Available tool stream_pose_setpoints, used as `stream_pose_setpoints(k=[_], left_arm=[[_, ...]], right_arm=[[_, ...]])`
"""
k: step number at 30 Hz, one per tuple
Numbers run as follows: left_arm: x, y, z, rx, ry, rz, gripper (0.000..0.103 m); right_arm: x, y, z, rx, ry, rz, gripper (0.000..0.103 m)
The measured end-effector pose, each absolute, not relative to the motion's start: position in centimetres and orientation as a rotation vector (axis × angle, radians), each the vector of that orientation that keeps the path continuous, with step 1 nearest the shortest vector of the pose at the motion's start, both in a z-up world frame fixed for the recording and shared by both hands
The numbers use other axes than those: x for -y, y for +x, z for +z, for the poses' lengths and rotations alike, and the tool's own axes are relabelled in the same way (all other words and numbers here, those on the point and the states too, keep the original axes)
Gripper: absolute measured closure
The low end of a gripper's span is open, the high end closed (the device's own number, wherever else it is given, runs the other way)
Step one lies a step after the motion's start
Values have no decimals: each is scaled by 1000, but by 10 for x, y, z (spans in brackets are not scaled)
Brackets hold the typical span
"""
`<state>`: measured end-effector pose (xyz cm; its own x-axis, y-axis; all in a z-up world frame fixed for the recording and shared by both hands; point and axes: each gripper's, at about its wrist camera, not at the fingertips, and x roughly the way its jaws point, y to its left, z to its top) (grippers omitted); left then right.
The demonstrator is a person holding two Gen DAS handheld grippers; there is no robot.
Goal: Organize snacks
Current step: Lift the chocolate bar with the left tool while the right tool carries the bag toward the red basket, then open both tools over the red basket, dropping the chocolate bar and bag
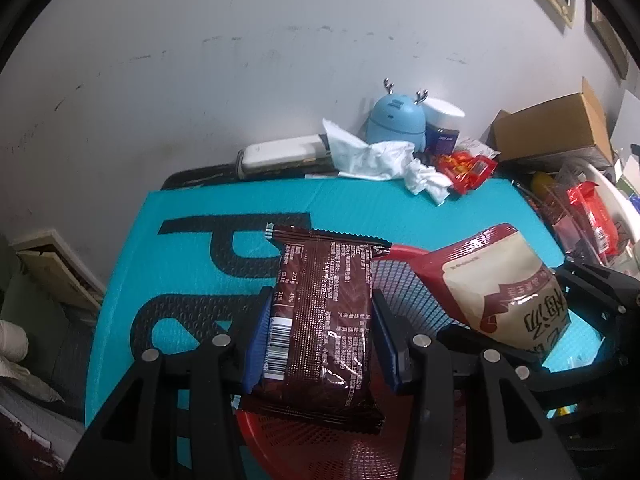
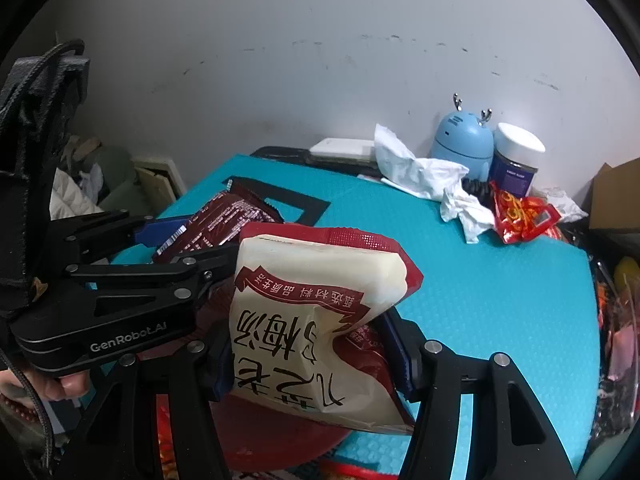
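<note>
My left gripper (image 1: 320,332) is shut on a dark brown snack packet (image 1: 320,312), its blue pads pressing both long sides. The packet hangs over a red mesh basket (image 1: 404,284) on the teal mat (image 1: 224,276). My right gripper (image 2: 312,344) is shut on a cream and red snack pouch (image 2: 316,312) with large printed characters, held just above the same red basket (image 2: 272,436). In the right wrist view the left gripper (image 2: 192,248) and its brown packet (image 2: 224,220) sit to the left. The pouch (image 1: 508,288) and right gripper (image 1: 532,340) show at the right of the left wrist view.
At the mat's far edge lie crumpled white tissues (image 1: 384,160), a red candy wrapper (image 1: 468,170), a blue antlered gadget (image 1: 396,120) and a white-lidded jar (image 1: 442,124). A cardboard box (image 1: 556,128) and a white bin of red packets (image 1: 592,216) stand right. A hand (image 2: 60,388) holds the left gripper.
</note>
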<state>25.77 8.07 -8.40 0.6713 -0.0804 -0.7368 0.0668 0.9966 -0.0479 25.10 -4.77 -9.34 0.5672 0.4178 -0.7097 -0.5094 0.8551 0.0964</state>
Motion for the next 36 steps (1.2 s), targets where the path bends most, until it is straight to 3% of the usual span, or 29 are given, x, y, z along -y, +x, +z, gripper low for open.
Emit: stream_pose_setpoints(k=[18, 23, 27, 36], left_arm=[[-78, 264, -91, -896, 12, -33, 54], [-80, 260, -88, -899, -8, -36, 51], [-81, 257, -83, -892, -10, -31, 51], [-85, 247, -67, -856, -21, -25, 51]], right_arm=[[46, 253, -101, -828, -180, 505, 40], [49, 253, -97, -842, -174, 516, 37], [46, 248, -92, -830, -198, 528, 25], [42, 241, -80, -796, -201, 544, 25]])
